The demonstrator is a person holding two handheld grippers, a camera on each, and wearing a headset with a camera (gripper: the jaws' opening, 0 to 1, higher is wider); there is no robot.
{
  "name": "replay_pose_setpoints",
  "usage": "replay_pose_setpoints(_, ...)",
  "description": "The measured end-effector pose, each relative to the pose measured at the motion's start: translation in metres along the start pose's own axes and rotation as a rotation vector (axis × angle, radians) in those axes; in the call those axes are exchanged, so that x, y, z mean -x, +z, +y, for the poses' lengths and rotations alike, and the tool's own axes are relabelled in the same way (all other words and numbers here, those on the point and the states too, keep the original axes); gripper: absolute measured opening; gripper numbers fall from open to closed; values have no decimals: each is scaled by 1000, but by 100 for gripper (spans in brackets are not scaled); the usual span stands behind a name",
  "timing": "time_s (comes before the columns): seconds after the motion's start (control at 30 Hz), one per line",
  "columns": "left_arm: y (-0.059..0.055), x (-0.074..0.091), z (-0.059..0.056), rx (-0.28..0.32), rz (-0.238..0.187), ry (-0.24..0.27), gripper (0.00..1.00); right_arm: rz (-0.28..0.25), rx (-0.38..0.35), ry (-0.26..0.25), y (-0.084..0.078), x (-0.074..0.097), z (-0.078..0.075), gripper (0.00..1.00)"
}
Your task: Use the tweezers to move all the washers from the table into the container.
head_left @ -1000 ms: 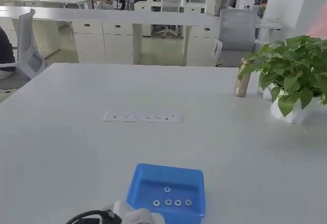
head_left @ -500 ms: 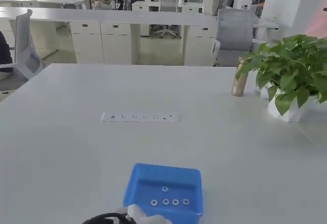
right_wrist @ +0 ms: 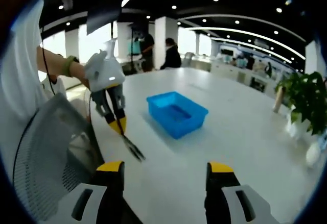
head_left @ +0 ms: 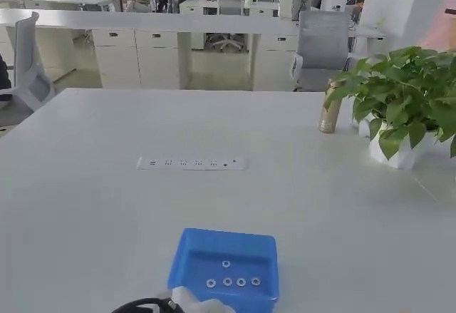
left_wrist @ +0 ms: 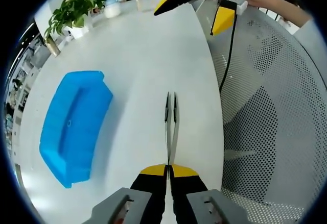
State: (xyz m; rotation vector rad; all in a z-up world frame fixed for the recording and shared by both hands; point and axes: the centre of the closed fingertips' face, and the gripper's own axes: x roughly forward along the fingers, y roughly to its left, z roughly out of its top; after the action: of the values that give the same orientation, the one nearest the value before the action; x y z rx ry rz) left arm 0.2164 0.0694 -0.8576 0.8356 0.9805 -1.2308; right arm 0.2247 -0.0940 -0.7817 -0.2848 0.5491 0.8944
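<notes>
Blue container [left_wrist: 74, 124] is seen beside, not touching, the tweezers [left_wrist: 170, 127], which are clamped in the closed left gripper [left_wrist: 167, 170]; the right gripper [right_wrist: 166, 170] is spread wide, empty.

The desk [head_left: 320, 206] is plain white; the container [head_left: 183, 267] by its front edge is bright blue, the washers [head_left: 226, 281] in it silvery; the tweezers [left_wrist: 170, 127] are steel-grey; the left gripper [left_wrist: 167, 168] and right gripper [right_wrist: 165, 165] have black fingers [left_wrist: 155, 171] tipped yellow; the plant [head_left: 406, 92] is green, its pot [head_left: 395, 155] white; the bottle [head_left: 329, 113] is gold.
</notes>
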Motion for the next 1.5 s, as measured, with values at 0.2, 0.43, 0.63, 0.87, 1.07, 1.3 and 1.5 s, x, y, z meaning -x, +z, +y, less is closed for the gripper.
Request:
replay_pose_setpoints(0.2,3,12,-1,136,-100,28,2,-28,-53,-1,0,2,-7,62)
replay_pose_setpoints(0.43,9,48,6,367,-339,135,20,-54,-94,-16,7,4,-9,65)
replay_pose_setpoints(0.63,12,95,14,569,-644,347,31,-89,-78,-80,16,8,-18,69)
replay_pose_setpoints(0.87,1,130,21,615,-774,630,67,-149,-109,-114,26,12,-26,78)
replay_pose_setpoints(1.07,-2,139,29,617,-816,711,94,-182,-34,-121,32,10,-23,91)
replay_pose_setpoints(1.3,-1,154,34,657,-923,737,99,-196,-12,-150,35,10,-29,99)
replay_pose_setpoints(1.5,-2,153,35,678,-941,724,99,-268,-107,-198,41,20,-44,99)
